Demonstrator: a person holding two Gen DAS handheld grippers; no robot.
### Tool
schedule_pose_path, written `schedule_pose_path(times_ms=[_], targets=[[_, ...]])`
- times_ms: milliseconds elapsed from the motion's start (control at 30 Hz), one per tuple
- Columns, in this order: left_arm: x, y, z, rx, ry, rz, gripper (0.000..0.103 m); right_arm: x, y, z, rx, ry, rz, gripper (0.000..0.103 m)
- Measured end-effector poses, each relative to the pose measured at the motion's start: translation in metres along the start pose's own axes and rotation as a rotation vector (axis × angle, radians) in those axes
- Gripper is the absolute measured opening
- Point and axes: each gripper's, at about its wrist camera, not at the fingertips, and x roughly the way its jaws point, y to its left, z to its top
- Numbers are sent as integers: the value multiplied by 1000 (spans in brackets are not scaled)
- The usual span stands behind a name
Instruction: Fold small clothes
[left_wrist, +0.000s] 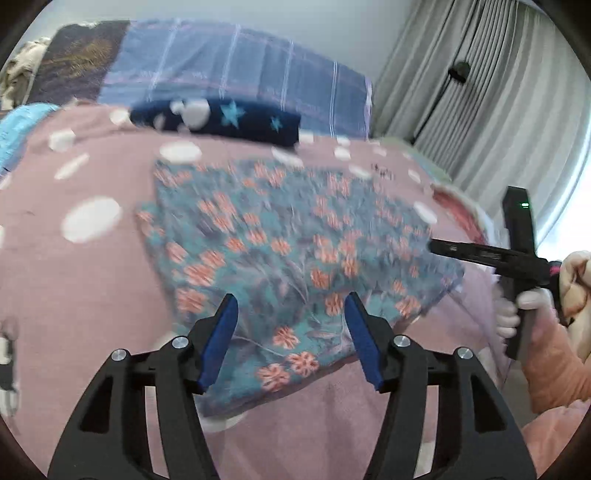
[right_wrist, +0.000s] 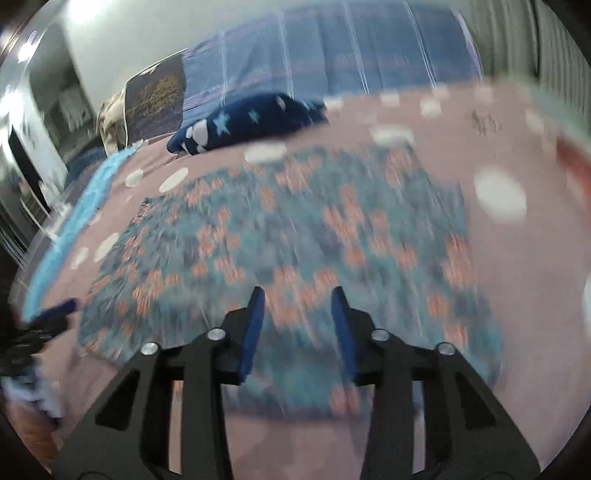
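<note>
floral garment (left_wrist: 280, 251) lies flat, mid-frame in both views, on the pink spotted bed cover (left_wrist: 74, 295). left gripper (left_wrist: 291, 306) low centre, jaws apart, nothing between the pads, near hem just beyond its tips. right gripper (right_wrist: 297, 299) low centre of its blurred view, jaws apart, empty, over the cloth. navy star-print bundle (left_wrist: 236, 118) and blue checked pillow (left_wrist: 236, 70) at top of frame.

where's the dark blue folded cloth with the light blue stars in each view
Left wrist view: the dark blue star-patterned folded cloth lies upper centre, beyond the teal floral garment.
Right wrist view: it lies upper left of centre, beyond the same garment.
Shared landmark: the blue plaid pillow right behind it.
</note>
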Motion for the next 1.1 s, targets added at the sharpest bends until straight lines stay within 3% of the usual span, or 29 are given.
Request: schedule_pose_path(times_ms=[67, 100, 167, 300, 333, 400, 467, 533, 633, 767, 867, 1000, 1100], targets=[[24, -1, -8, 3, 89, 60, 61, 11, -21, -16, 21, 79, -89, 30], [23, -5, -8, 18, 81, 72, 61, 7, -31, -23, 31, 49, -39, 28], [20, -10, -7, 31, 88, 98, 61, -2, -35, -27, 46, 55, -23, 27], [13, -15, -12, 28, 86, 120, 62, -29, -45, -31, 57, -25, -80, 29], [11, -17, -15, 26, 82, 115, 65, -34, -53, -33, 63, -44, -106, 34], [12, -16, -18, 23, 87, 121, 66, -27, -77, -37, 118, -2, -147, 35], [13, -17, -19, 31, 89, 135, 66, -28, -96, -44, 199, -6, -105, 32], [12, -19, -18, 35, 91, 144, 68, -36, -97, -47, 203, -16, -107, 32], [6, -17, -17, 13, 69, 140, 68, -46, -83, -49, 150, -51, -149, 34], [-25, 8, -16, -136, -40, 113, 68, -52, -50, -44, 28, -74, -122, 34], [-41, 27, -19, -201, -77, 159, 69, -52, -40, -43, 1, -64, -114, 35], [-53, 39, -29, -231, -77, 198, 69, -51, -59, -30, 35, -85, -196, 35], [-55, 27, -28, -177, -71, 207, 69, -60, -91, -28, 77, -84, -281, 33]])
